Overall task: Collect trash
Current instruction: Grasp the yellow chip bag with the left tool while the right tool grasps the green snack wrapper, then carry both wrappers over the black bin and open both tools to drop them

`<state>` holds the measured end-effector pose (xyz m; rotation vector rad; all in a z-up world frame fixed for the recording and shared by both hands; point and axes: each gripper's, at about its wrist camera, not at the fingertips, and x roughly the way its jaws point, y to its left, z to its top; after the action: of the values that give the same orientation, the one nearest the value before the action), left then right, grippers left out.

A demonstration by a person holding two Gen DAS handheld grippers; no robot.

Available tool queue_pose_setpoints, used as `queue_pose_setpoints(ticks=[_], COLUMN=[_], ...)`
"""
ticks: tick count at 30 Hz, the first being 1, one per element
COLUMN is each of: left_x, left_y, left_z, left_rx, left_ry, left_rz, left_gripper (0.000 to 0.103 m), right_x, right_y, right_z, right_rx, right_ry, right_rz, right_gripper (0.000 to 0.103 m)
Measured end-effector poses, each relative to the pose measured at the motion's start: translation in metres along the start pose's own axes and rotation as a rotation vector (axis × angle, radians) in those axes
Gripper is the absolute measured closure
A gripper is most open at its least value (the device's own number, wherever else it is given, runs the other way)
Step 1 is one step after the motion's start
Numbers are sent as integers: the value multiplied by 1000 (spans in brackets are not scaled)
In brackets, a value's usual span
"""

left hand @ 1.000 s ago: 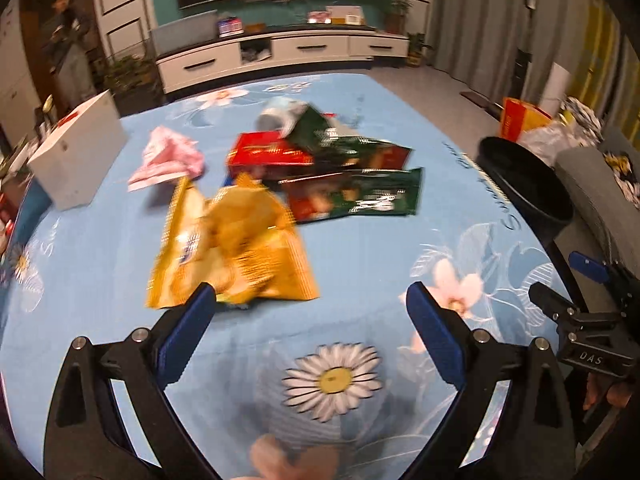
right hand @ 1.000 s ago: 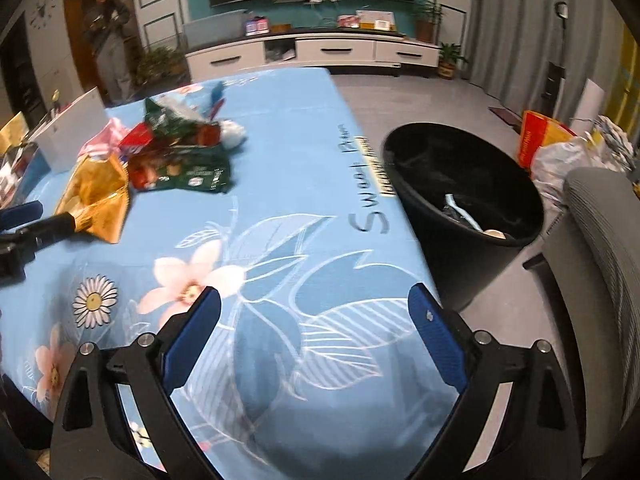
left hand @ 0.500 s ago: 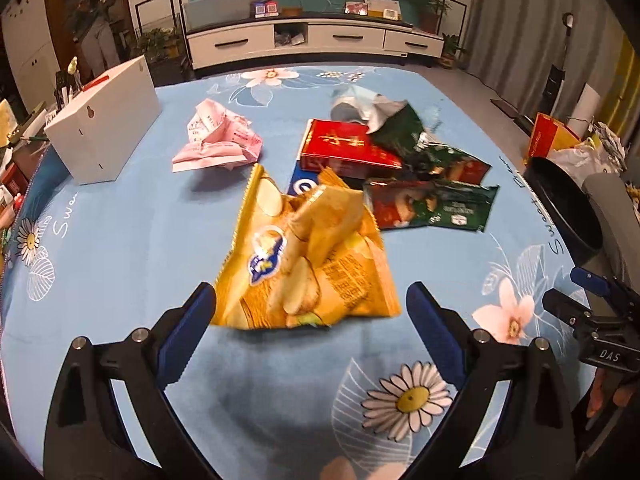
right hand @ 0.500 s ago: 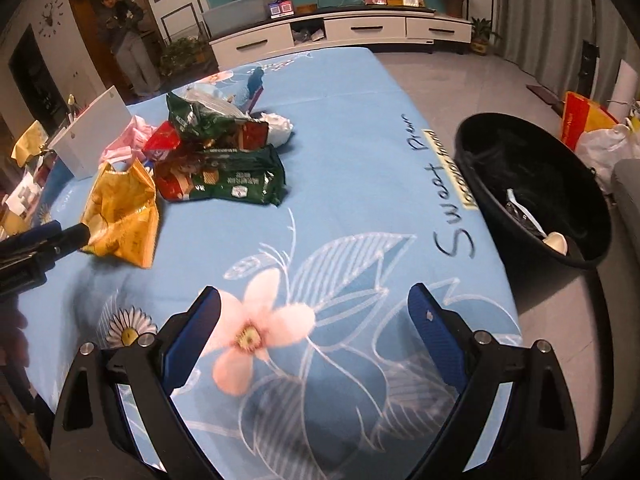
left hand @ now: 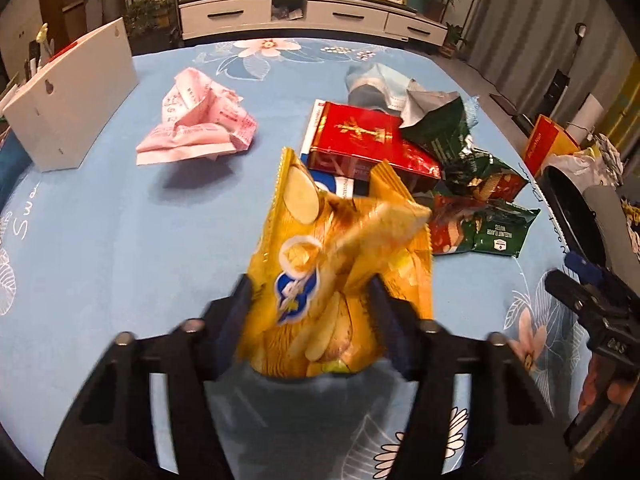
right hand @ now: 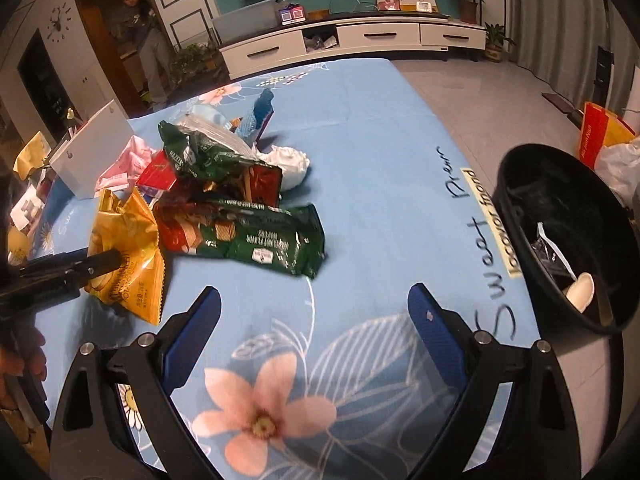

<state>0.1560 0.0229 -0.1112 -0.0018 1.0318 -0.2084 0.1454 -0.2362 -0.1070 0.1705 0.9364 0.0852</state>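
A yellow chip bag (left hand: 340, 272) lies on the blue flowered tablecloth (left hand: 120, 240). My left gripper (left hand: 312, 308) has closed in on the bag's near end, its fingers pressing both sides; it also shows in the right wrist view (right hand: 100, 260) on the bag (right hand: 128, 240). Behind lie a red box (left hand: 356, 136), green wafer wrappers (left hand: 492, 232), a pink crumpled wrapper (left hand: 196, 128) and a blue face mask (left hand: 376, 84). My right gripper (right hand: 314, 312) is open and empty above the cloth, near the green wrapper (right hand: 272, 244). A black trash bin (right hand: 560, 232) stands at the table's right side.
A white box (left hand: 68, 96) stands at the table's far left. A white crumpled tissue (right hand: 290, 162) lies behind the green wrappers. A person (right hand: 140, 36) stands in the doorway. A TV cabinet (right hand: 352, 40) lines the back wall. Bags (right hand: 604, 140) sit on the floor by the bin.
My left gripper moved forward over the chip bag and closed from wide open onto its near end. My right gripper shifted slightly forward and stayed open.
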Motion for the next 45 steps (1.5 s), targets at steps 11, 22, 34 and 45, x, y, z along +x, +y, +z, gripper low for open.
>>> queue_pose_setpoints(ticks=[11,22,34,45], left_x=[-2,-11,-57,-91], left_y=[4,-6,-26,-75], left_z=[5,-2,-21,2], left_rx=[20,45,82,155], left_ry=[8,5,-58,-126], left_rz=[-56,-79,-113,-181], left_gripper=[78,88,89,89], right_x=[23,9,-72,-115], right_y=[-7,-4,-28,-89], right_z=[22,1,-33,-48], right_rx=[-16,-50,15,167], right_ry=[-7,30,-68,-176], right_rz=[29,35,59,-18], right_gripper=[37,98,98,98])
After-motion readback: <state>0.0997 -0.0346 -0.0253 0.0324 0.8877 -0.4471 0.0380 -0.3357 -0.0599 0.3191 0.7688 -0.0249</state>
